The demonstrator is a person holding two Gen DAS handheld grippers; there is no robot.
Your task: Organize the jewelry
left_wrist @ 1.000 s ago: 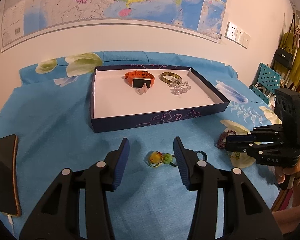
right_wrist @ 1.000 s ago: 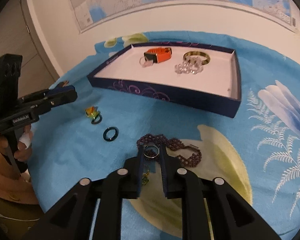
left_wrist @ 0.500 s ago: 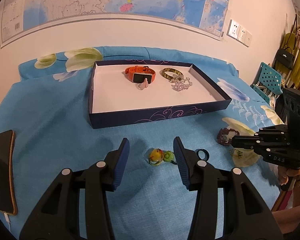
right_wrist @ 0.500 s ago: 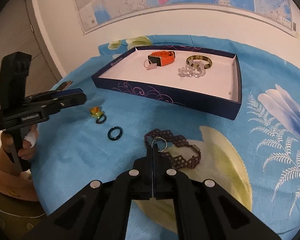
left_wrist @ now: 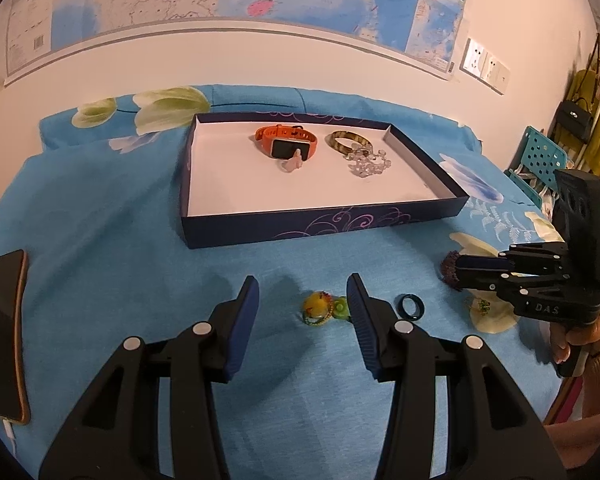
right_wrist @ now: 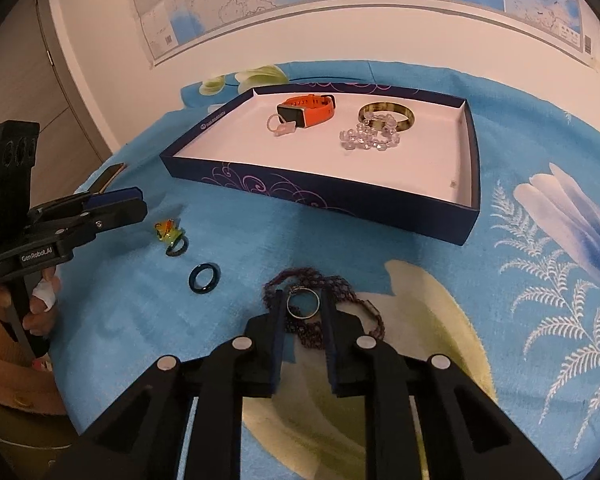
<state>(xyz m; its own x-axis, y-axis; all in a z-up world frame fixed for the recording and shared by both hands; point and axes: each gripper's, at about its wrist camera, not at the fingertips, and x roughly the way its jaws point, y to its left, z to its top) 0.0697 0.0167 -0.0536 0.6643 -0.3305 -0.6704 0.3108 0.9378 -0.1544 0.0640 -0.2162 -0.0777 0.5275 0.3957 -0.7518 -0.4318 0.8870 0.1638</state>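
A dark blue tray (left_wrist: 320, 226) (right_wrist: 324, 196) holds an orange watch (left_wrist: 286, 145) (right_wrist: 308, 110), a brown bangle (left_wrist: 346, 141) (right_wrist: 386, 114) and a clear bead bracelet (left_wrist: 368, 162) (right_wrist: 370, 140). My left gripper (left_wrist: 302, 300) is open, with a yellow-green ring (left_wrist: 322, 308) (right_wrist: 170, 234) lying between its fingers on the cloth. A dark ring (left_wrist: 411, 305) (right_wrist: 204, 278) lies beside it. My right gripper (right_wrist: 303, 306) is shut on a silver ring (right_wrist: 303, 305), held above a purple beaded bracelet (right_wrist: 320, 284) (left_wrist: 448, 268).
A blue flowered cloth (left_wrist: 100, 240) covers the table. A phone (left_wrist: 2, 332) lies at its left edge. A small green-yellow trinket (left_wrist: 480, 306) lies under the right gripper. A wall map hangs behind; a teal chair (left_wrist: 540, 160) and coats stand at the right.
My right gripper has closed on the silver ring and lifted it off the cloth. The left gripper has stayed open around the yellow-green ring, drawing back slightly.
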